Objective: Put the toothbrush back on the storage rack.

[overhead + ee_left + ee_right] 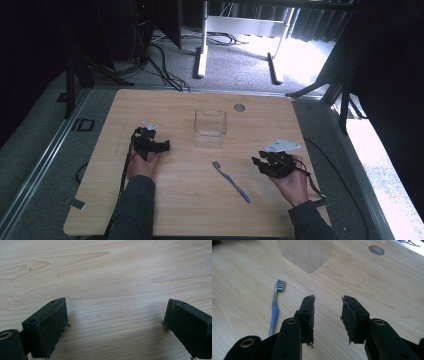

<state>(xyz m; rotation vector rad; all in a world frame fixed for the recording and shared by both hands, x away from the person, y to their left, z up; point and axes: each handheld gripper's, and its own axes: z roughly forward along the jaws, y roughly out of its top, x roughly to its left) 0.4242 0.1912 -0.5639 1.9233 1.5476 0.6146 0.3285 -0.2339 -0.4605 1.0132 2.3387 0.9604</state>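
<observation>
A blue and grey toothbrush (230,179) lies flat on the wooden table (165,105), bristle head toward the clear plastic box (210,128) that stands upright at the table's middle. My right gripper (257,163) hovers right of the toothbrush, open with nothing between its jaws; in the right gripper view the toothbrush (275,307) lies left of my right gripper (328,301) and the clear box (306,253) is ahead. My left gripper (167,145) sits left of the box, open wide over bare wood (110,285), nothing between the jaws of the left gripper (116,307).
A round cable hole (239,107) is in the table behind the box, also the hole (376,250) at the upper right of the right gripper view. Beyond the table's far edge stand desk legs (201,55) and cables on grey carpet.
</observation>
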